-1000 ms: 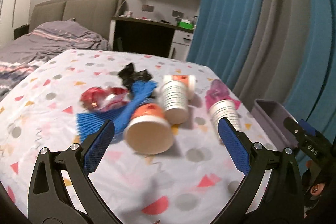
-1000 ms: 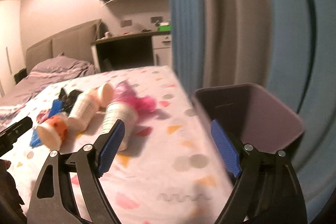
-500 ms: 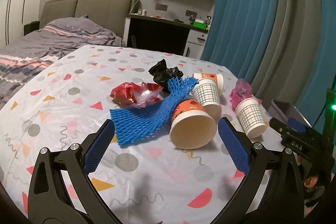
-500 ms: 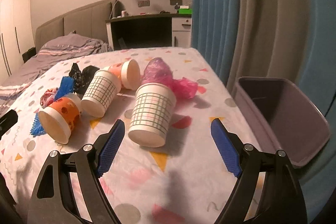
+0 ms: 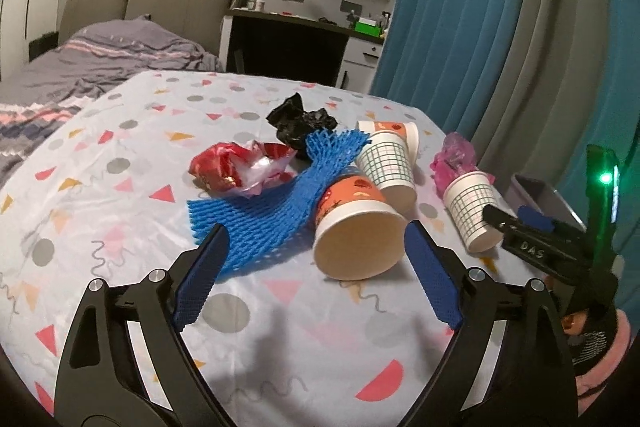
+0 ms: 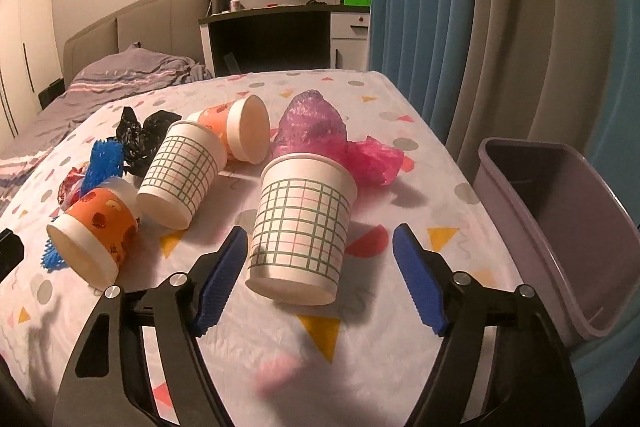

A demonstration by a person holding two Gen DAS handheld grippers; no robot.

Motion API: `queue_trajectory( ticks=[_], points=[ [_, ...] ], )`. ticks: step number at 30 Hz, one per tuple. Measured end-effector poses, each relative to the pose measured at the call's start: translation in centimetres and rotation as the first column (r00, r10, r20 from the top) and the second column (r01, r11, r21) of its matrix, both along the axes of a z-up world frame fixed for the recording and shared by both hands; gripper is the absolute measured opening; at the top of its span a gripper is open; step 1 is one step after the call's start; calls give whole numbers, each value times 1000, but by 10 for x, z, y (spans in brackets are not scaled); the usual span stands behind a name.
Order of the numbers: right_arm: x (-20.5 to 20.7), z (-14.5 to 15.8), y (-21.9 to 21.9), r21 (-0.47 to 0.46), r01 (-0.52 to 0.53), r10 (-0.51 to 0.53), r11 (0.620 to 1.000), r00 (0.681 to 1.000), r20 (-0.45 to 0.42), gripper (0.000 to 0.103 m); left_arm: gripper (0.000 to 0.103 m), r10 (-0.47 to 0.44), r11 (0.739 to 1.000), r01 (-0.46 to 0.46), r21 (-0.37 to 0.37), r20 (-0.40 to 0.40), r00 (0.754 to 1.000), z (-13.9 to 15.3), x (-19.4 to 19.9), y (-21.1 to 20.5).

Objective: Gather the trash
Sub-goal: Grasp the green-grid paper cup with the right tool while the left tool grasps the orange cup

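Note:
Trash lies on a tablecloth with a shape pattern [image 5: 132, 155]. In the left wrist view an orange paper cup [image 5: 356, 231] lies on its side, mouth toward me, partly on a blue foam net [image 5: 276, 203]. My left gripper [image 5: 315, 229] is open around it with the jaws closing; the pads are not touching it. In the right wrist view a grid-patterned cup [image 6: 304, 219] lies between the fingers of my right gripper [image 6: 320, 233]. That gripper is open with the jaws closing, and a gap shows on both sides. A pink bag [image 6: 320, 131] sits behind this cup.
A second grid cup [image 6: 180, 175], another orange cup [image 6: 236, 131], a black bag [image 5: 300, 121] and a red wrapper [image 5: 236, 167] lie close by. A grey bin [image 6: 560, 211] stands off the table's right edge by the curtain [image 6: 460, 27]. A bed and a desk are behind.
Both grippers have come closer to the cups and lower. The right wrist view swung left from the bin to the grid cup. Both pairs of jaws have narrowed slightly.

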State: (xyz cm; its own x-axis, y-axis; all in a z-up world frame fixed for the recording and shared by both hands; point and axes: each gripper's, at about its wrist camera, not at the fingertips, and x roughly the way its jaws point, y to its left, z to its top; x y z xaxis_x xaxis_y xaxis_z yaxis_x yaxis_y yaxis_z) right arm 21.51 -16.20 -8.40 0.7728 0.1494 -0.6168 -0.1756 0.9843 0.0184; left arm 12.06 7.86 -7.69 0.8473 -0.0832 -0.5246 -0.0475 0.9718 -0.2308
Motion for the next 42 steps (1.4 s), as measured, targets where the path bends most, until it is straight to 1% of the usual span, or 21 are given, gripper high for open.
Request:
queue_trajectory(
  ticks=[3, 7, 10, 11, 12, 14, 15, 17, 18, 20, 22, 24, 28, 30, 32, 33, 35, 37, 42],
  points=[
    [4, -2, 2, -3, -8, 8, 1000, 1000, -19, 69, 88, 1, 1000, -1, -12, -7, 1000, 2, 4, -5],
    [7, -4, 4, -7, -20, 19, 1000, 999, -48, 60, 88, -9, 1000, 9, -9, -8, 1000, 4, 12, -18],
    [9, -6, 2, -2, -22, 22, 1000, 998, -65, 56, 88, -30, 1000, 30, -4, -34, 999, -1, 19, -26],
    [9, -6, 1, 2, -23, 23, 1000, 997, -69, 55, 88, -30, 1000, 29, -13, -46, 999, -4, 21, -26],
    [9, -7, 0, 7, -25, 25, 1000, 997, -73, 51, 88, -28, 999, 27, -31, -57, 998, -6, 22, -25],
    [9, -7, -2, 16, -27, 28, 1000, 997, -76, 51, 86, -22, 999, 19, -51, -60, 998, -7, 21, -23],
    [11, -7, -1, 20, -30, 32, 999, 997, -77, 51, 84, -15, 999, 12, -52, -60, 998, -7, 20, -22],
    [10, -7, -1, 26, -35, 37, 999, 996, -77, 50, 71, -12, 998, 7, -61, -67, 998, -7, 20, -22],
    [10, -6, -1, 27, -38, 40, 999, 996, -76, 50, 69, -16, 998, 11, -68, -73, 997, -8, 20, -23],
    [6, -5, -2, 25, -44, 46, 999, 997, -65, 50, 59, -32, 997, 26, -75, -89, 996, -10, 21, -26],
    [2, -4, -3, 21, -48, 49, 999, 997, -55, 50, 55, -48, 996, 39, -85, -102, 994, -12, 22, -30],
    [-5, -2, -7, 28, -52, 54, 998, 997, -49, 50, 53, -56, 994, 45, -98, -108, 993, -13, 24, -32],
    [-17, 3, -18, 54, -46, 48, 997, 998, -37, 50, 44, -74, 991, 59, -117, -123, 990, -14, 33, -40],
    [-24, 6, -23, 66, -46, 48, 997, 998, -28, 50, 39, -77, 991, 63, -116, -127, 989, -15, 37, -45],
    [-30, 9, -26, 68, -48, 49, 997, 999, -18, 50, 26, -85, 991, 69, -117, -136, 987, -18, 43, -49],
    [-33, 10, -27, 71, -48, 49, 996, 999, -14, 50, 23, -89, 990, 72, -118, -140, 986, -19, 46, -51],
    [-38, 12, -31, 77, -48, 49, 996, 999, -8, 50, 10, -86, 991, 70, -110, -144, 986, -20, 51, -54],
    [-44, 13, -33, 82, -48, 49, 995, 999, -3, 50, 4, -85, 992, 70, -109, -145, 986, -22, 53, -54],
    [-56, 16, -38, 97, -50, 50, 994, 999, 6, 50, 2, -78, 995, 68, -77, -132, 988, -19, 48, -55]
  ],
)
